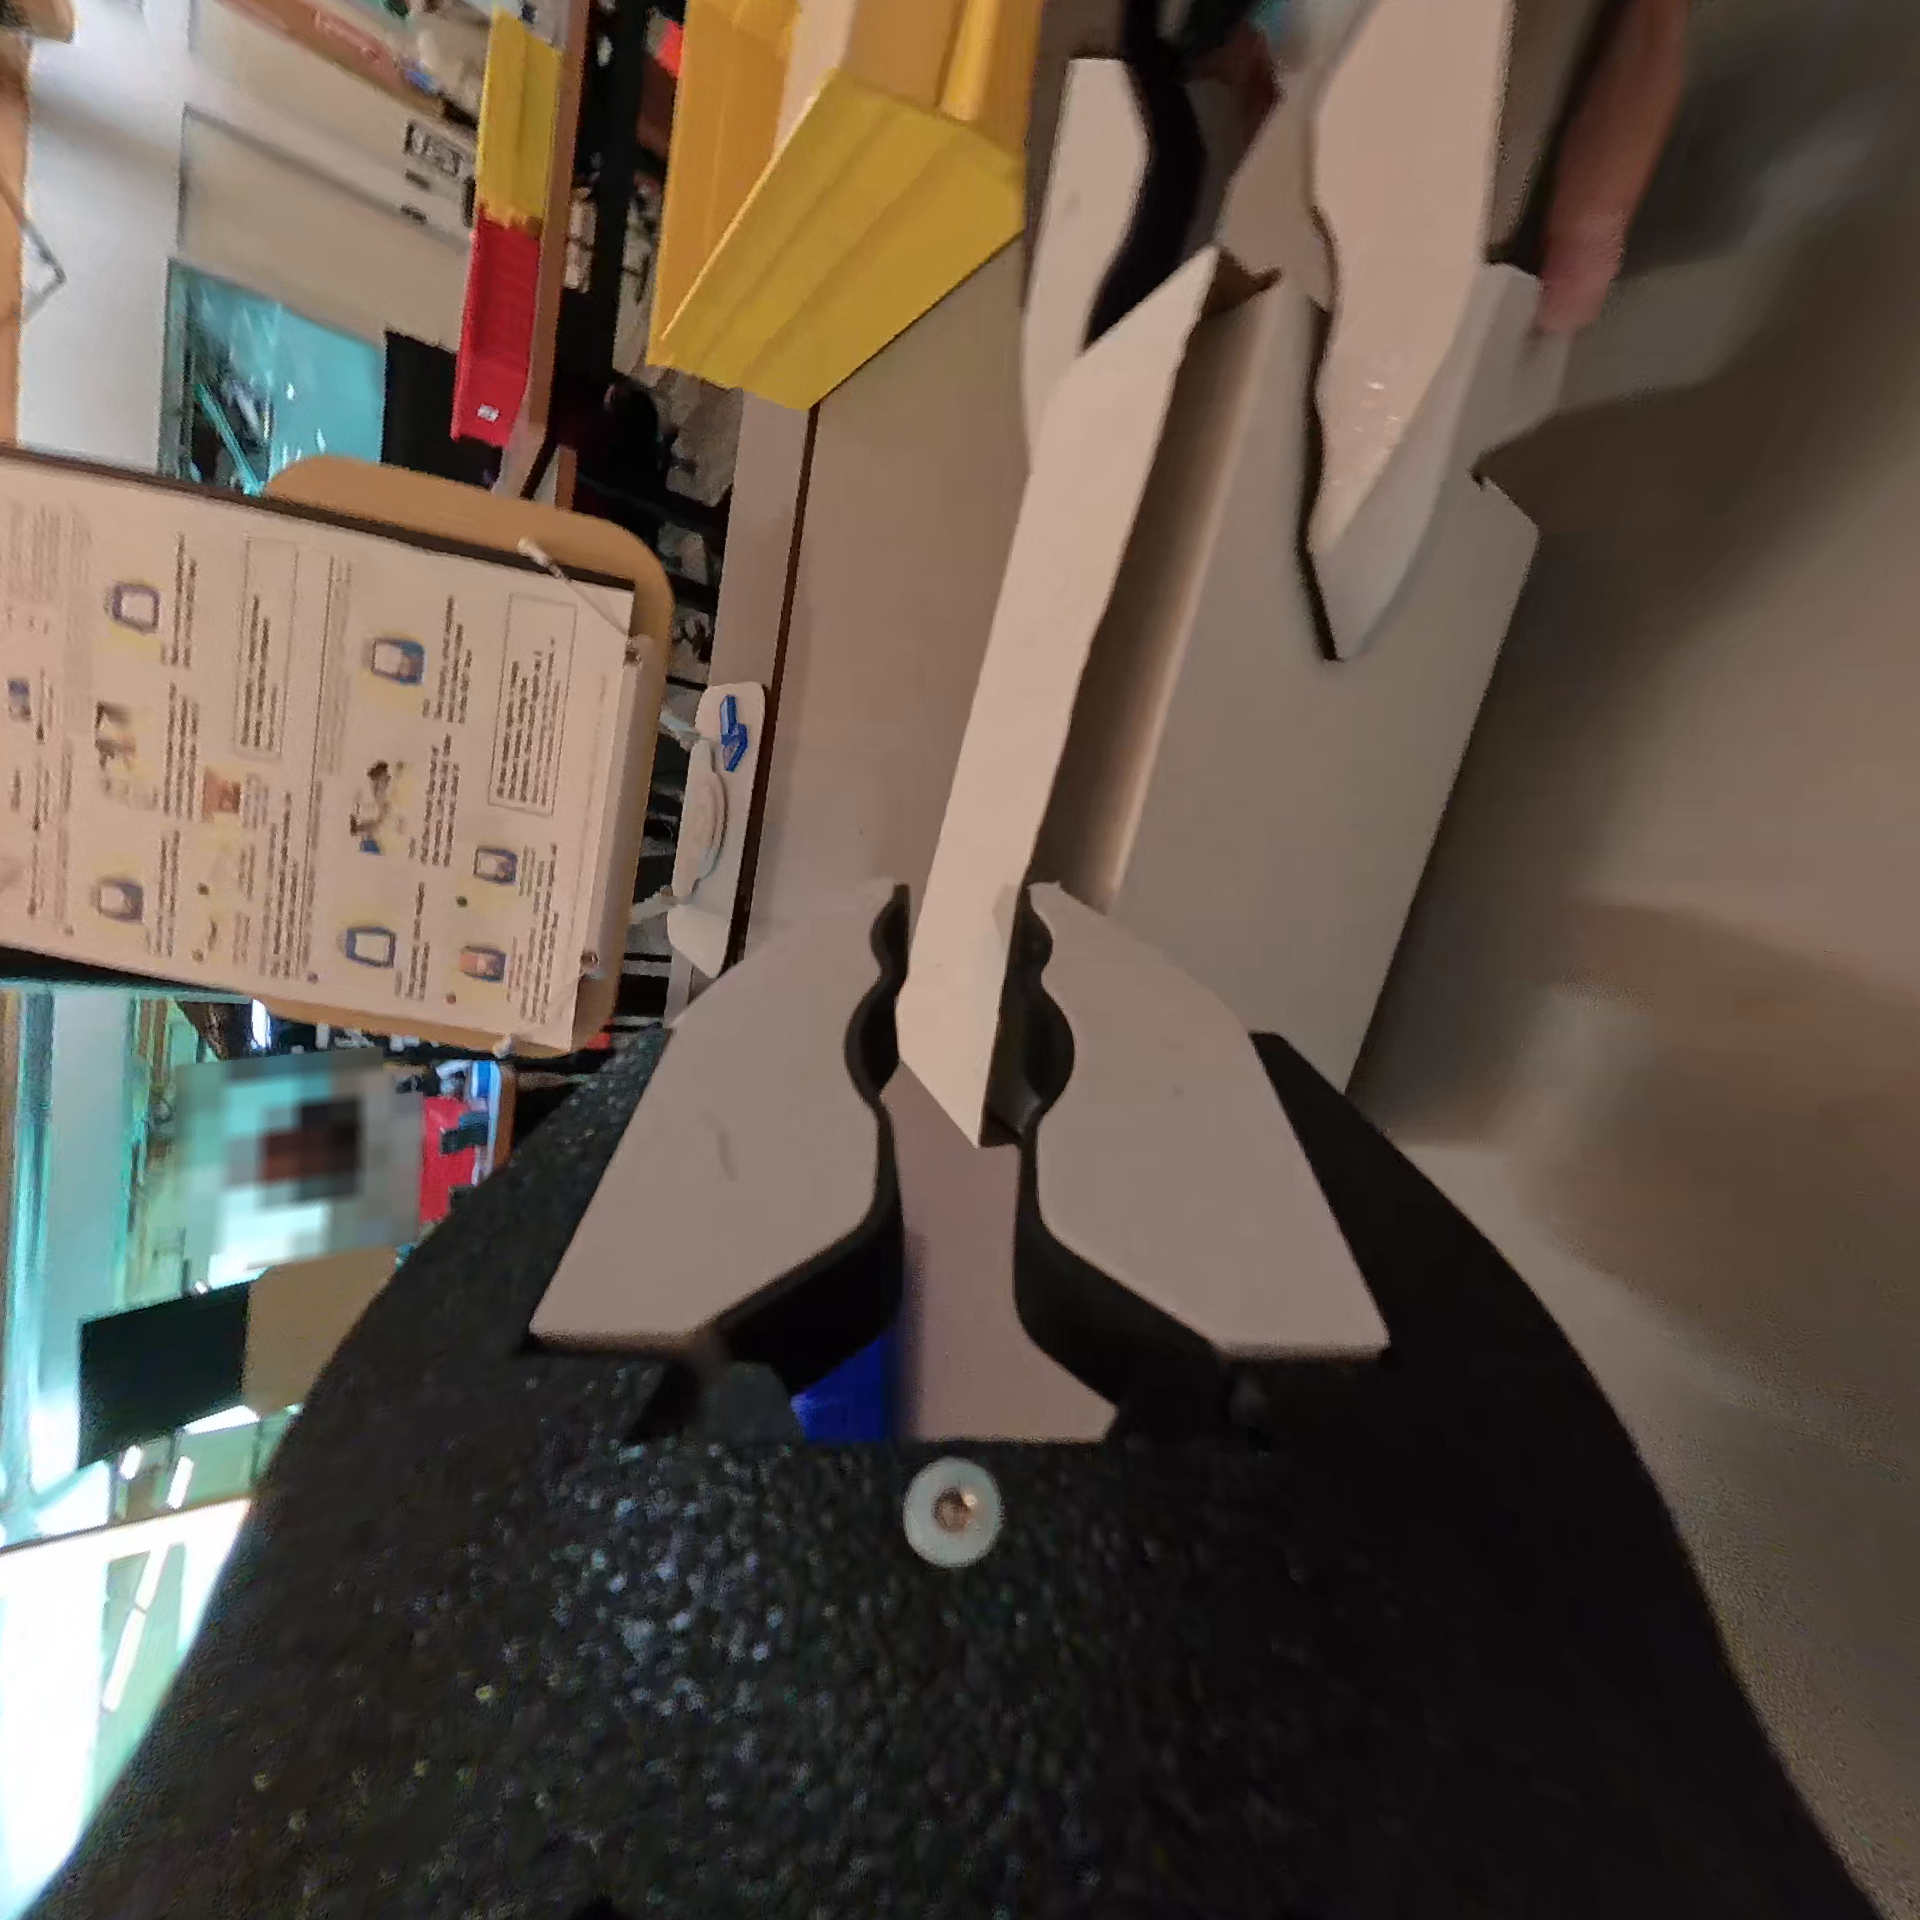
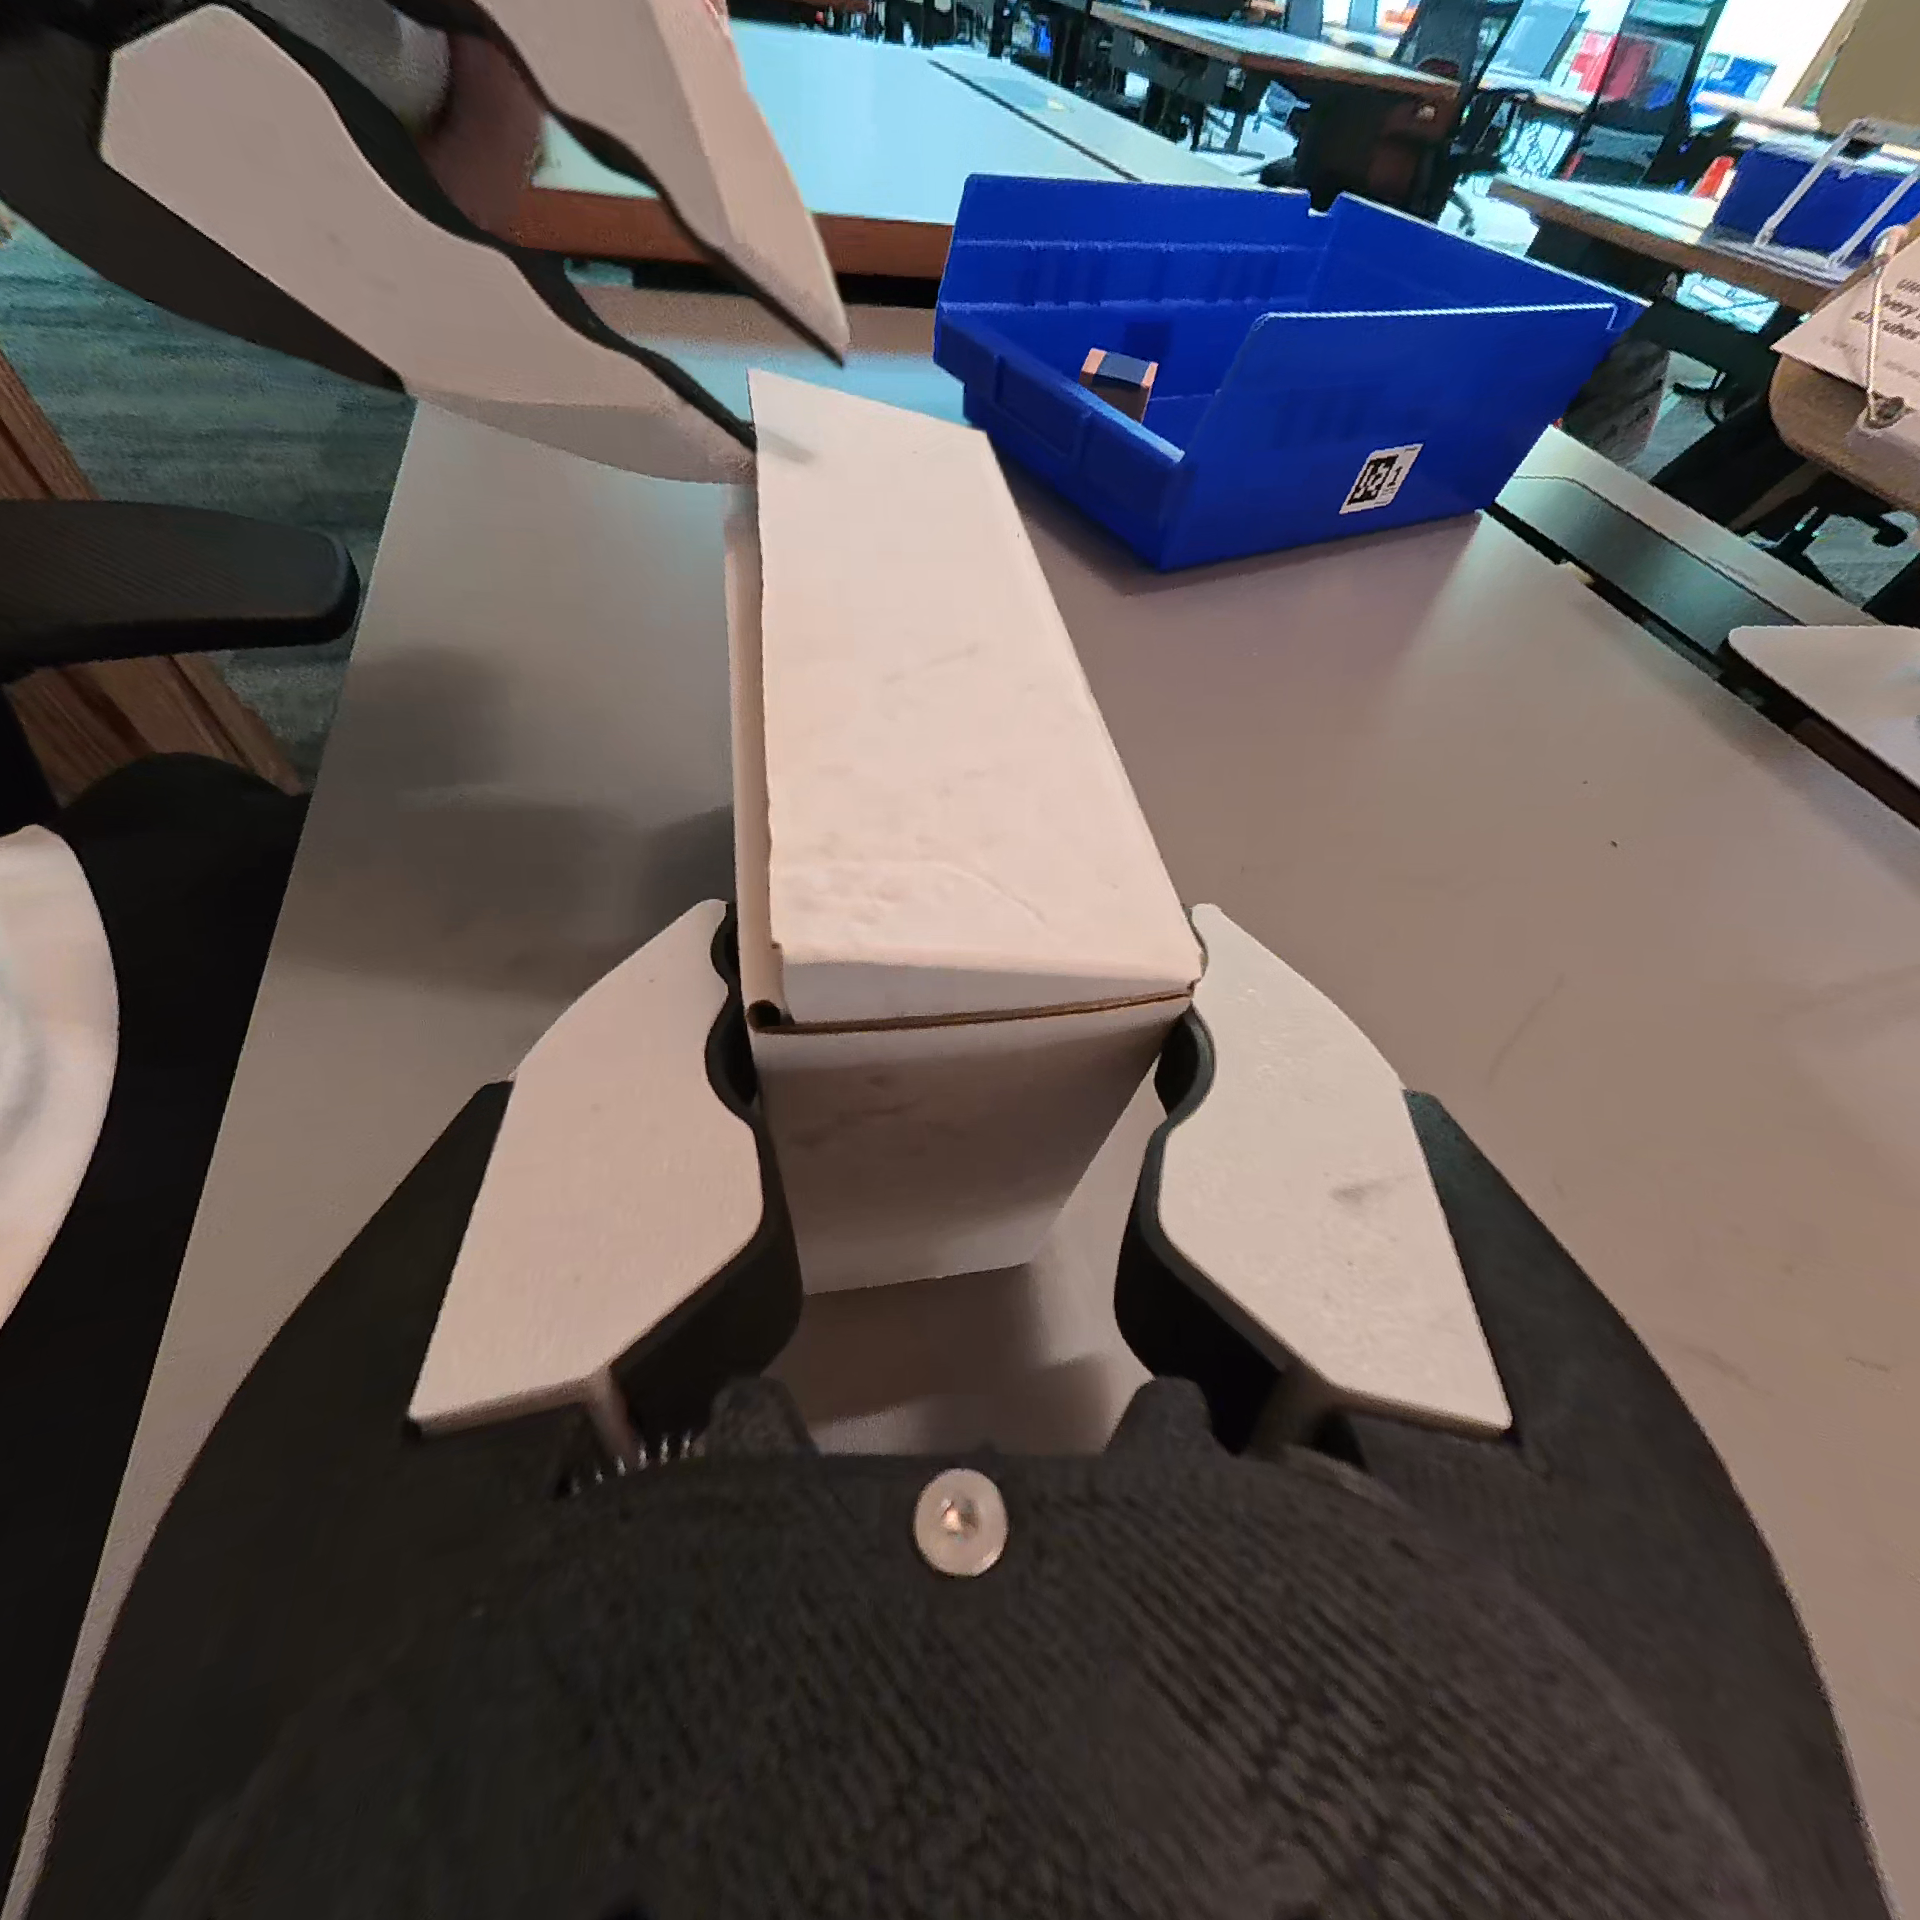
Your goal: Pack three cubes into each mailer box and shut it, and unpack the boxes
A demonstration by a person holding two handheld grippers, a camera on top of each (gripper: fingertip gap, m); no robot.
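A white mailer box (image 2: 914, 675) lies lengthwise on the grey table (image 2: 1455, 831), its lid down with a thin gap at the near end. My right gripper (image 2: 956, 935) is shut on the near end of the box, one finger on each side. My left gripper (image 1: 961, 914) is shut on the lid's edge flap (image 1: 1060, 582) at the other end. It also shows in the right wrist view (image 2: 795, 400), at the far left corner of the box. The box body (image 1: 1299, 779) and my right gripper (image 1: 1216, 488) show farther off in the left wrist view. One cube (image 2: 1117, 379) lies in a blue bin (image 2: 1299, 416).
The blue bin stands on the table just right of the box's far end. A yellow bin (image 1: 831, 239) and a clipboard with a printed sheet (image 1: 312, 748) stand beyond the table edge. A chair armrest (image 2: 177, 592) is at the left. A hand (image 1: 1590, 208) holds the right gripper. There is about 9 centimetres between the tips of the two grippers.
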